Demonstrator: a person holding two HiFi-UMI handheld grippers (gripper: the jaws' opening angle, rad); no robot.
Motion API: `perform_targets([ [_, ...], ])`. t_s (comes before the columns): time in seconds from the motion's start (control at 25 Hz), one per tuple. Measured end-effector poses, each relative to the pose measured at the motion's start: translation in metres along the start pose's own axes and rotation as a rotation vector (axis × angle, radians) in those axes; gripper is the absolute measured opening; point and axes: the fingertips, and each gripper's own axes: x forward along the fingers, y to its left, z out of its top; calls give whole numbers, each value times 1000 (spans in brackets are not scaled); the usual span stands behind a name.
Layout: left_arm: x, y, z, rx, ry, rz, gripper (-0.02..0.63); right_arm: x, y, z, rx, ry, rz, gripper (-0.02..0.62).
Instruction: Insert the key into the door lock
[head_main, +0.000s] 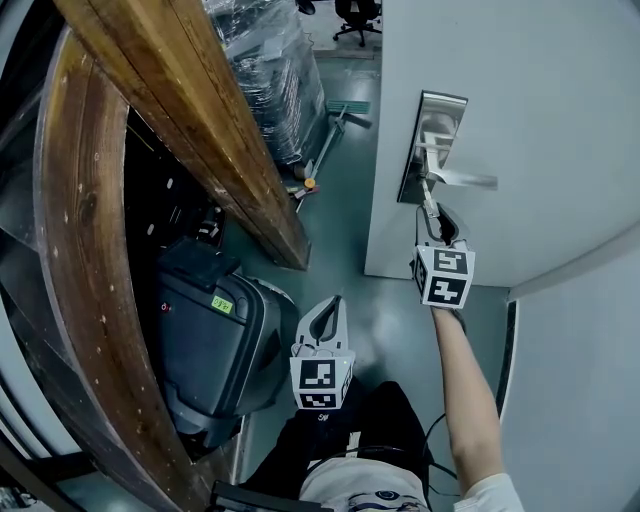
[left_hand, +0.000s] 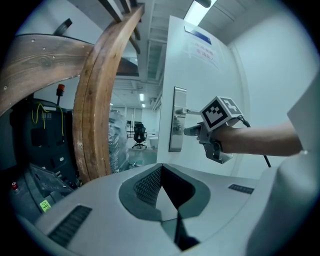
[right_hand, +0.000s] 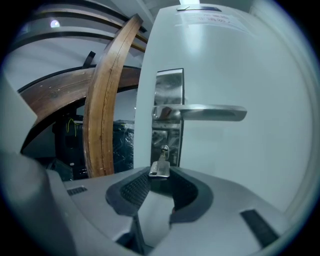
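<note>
A white door (head_main: 540, 100) carries a steel lock plate (right_hand: 169, 100) with a lever handle (right_hand: 210, 113) and a keyhole (right_hand: 164, 149) below it. My right gripper (right_hand: 160, 176) is shut on the head of a small silver key (right_hand: 160, 165). The key's tip sits at the keyhole; how deep it goes is not visible. In the head view the right gripper (head_main: 434, 222) is just under the lock plate (head_main: 430, 150). My left gripper (head_main: 334, 300) hangs lower and to the left, shut with nothing in it (left_hand: 161, 167), pointing toward the door.
Large curved wooden beams (head_main: 200, 120) stand close on the left. Under them sits a black case (head_main: 215, 340). Wrapped pallets (head_main: 270, 70) and an office chair (head_main: 358, 15) are farther back. The door edge (head_main: 375, 200) is beside the lock plate.
</note>
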Motion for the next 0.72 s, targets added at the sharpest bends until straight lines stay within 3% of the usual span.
perform_targets([
  [0.72,0,-1,-2,-7,10,-2,2,0,-2,4,16,0,-1,117],
])
